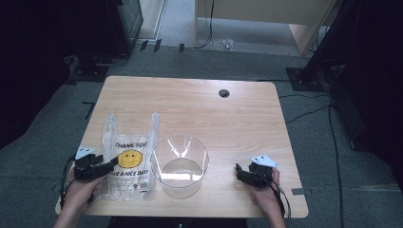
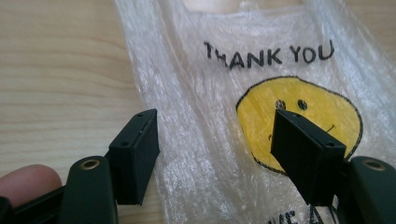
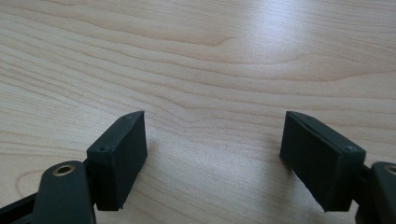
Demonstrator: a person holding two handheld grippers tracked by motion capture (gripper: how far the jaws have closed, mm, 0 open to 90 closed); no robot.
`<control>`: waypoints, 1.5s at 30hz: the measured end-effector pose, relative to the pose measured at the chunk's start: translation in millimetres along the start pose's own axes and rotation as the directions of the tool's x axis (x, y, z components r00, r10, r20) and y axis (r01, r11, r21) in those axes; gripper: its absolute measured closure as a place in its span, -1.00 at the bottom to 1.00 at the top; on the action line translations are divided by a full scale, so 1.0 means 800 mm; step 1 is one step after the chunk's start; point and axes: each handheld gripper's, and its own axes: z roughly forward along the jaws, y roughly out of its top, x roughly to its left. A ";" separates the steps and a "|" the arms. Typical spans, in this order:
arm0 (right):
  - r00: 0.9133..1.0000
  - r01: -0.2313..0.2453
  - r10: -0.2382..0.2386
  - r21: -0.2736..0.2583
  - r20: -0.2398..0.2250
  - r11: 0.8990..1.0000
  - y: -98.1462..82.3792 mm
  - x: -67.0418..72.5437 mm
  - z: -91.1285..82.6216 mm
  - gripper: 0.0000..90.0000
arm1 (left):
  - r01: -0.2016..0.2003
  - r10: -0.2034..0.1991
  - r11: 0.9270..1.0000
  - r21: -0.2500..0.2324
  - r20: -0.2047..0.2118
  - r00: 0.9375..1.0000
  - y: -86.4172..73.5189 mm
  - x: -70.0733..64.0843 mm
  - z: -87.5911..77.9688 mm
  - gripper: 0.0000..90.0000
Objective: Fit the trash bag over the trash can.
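Observation:
A thin clear plastic bag (image 1: 128, 161) printed "THANK YOU" with a yellow smiley face lies flat on the front left of the wooden table (image 1: 214, 114). My left gripper (image 1: 111, 165) reaches over the bag's left edge. In the left gripper view the bag (image 2: 224, 84) spreads under the left gripper (image 2: 215, 140), whose jaws stand apart, one over the bag's clear part and one over the smiley; nothing is pinched between them. A clear round plastic container (image 1: 180, 178) stands upright just right of the bag. My right gripper (image 1: 237, 172) rests at the front right, open over bare wood (image 3: 212, 149).
A round cable hole (image 1: 224, 93) sits near the table's far edge. Beyond the table are grey carpet, cables and dark stands at both sides. Bare wood stretches across the back half and between the container and the right gripper.

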 end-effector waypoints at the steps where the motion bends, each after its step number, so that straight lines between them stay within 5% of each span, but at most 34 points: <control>1: 1.000 0.000 0.000 0.000 0.000 1.000 0.000 0.000 0.000 -0.50 | 0.006 -0.006 1.000 -0.002 0.006 1.000 0.000 -0.004 0.002 -0.33; 25: 1.000 0.001 -0.001 -0.001 -0.001 1.000 0.000 0.000 0.000 -0.50 | -0.046 0.046 0.999 -0.005 0.112 0.993 0.001 -0.104 0.037 -0.46; 30: 1.000 0.001 -0.001 -0.001 -0.001 1.000 0.000 0.000 0.000 -0.50 | -0.131 0.131 0.991 -0.008 0.106 0.986 -0.003 -0.127 0.042 -0.44; 35: 1.000 0.001 -0.001 -0.001 -0.001 1.000 0.000 0.000 0.000 -0.50 | -0.214 0.214 0.977 -0.005 0.036 0.976 -0.008 -0.144 0.046 -0.42; 38: 1.000 0.001 -0.001 -0.001 0.000 1.000 0.000 0.000 0.000 -0.50 | -0.252 0.252 0.968 -0.010 -0.007 0.968 -0.011 -0.151 0.046 -0.20; 40: 1.000 0.001 -0.001 -0.001 0.000 1.000 0.000 0.000 0.000 -0.50 | -0.261 0.261 0.965 -0.018 0.002 0.965 -0.012 -0.151 0.045 -0.13; 41: 1.000 0.001 -0.001 -0.001 0.000 1.000 0.000 0.000 0.000 -0.50 | -0.266 0.266 0.964 -0.026 0.008 0.964 -0.012 -0.151 0.044 0.15; 45: 1.000 0.002 -0.002 -0.001 0.000 1.000 0.000 0.000 0.000 -0.50 | -0.266 0.267 0.963 -0.039 0.023 0.963 -0.014 -0.151 0.043 0.52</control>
